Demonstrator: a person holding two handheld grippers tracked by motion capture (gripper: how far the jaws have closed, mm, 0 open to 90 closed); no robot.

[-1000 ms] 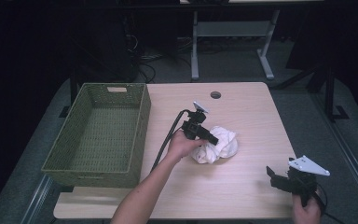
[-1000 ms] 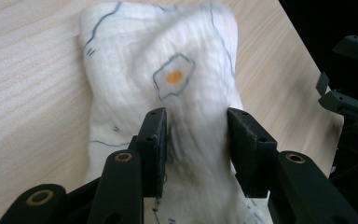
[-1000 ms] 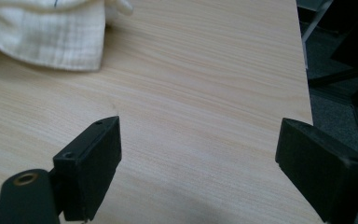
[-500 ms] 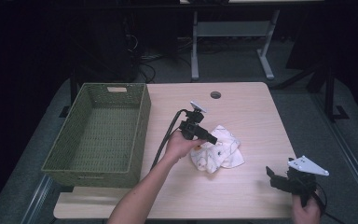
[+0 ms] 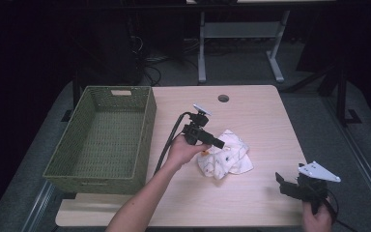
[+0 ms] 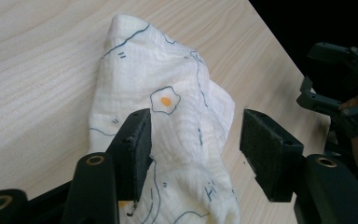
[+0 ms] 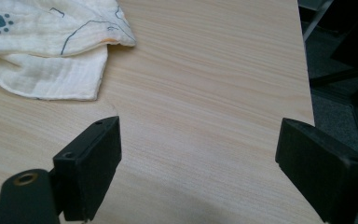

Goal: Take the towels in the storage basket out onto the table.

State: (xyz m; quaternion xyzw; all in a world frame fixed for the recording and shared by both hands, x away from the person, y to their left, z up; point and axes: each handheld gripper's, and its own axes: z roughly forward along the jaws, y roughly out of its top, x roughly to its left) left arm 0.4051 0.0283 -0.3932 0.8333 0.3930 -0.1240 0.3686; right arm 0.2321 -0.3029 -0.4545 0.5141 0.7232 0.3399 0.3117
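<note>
High view: a crumpled white cloth [image 5: 226,157] lies mid-table [image 5: 251,111], right of the green basket [image 5: 101,137], with the left gripper [image 5: 211,141] over its left edge and the right gripper [image 5: 290,186] well apart near the front right corner.

Left gripper view: its jaws have just been opening and straddle the cloth [image 6: 168,140], pads released.

Right gripper view: jaws gape wide over bare table, the cloth [image 7: 46,46] lying ahead.

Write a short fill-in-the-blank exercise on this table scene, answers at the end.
1. The white cloth lies on the ___.
2. The green basket stands to the ___ of the cloth in the high view.
3. The left gripper has its jaws ___ over the cloth.
4. The print between those jaws shows a fried ___.

Missing words: table; left; open; egg
</note>
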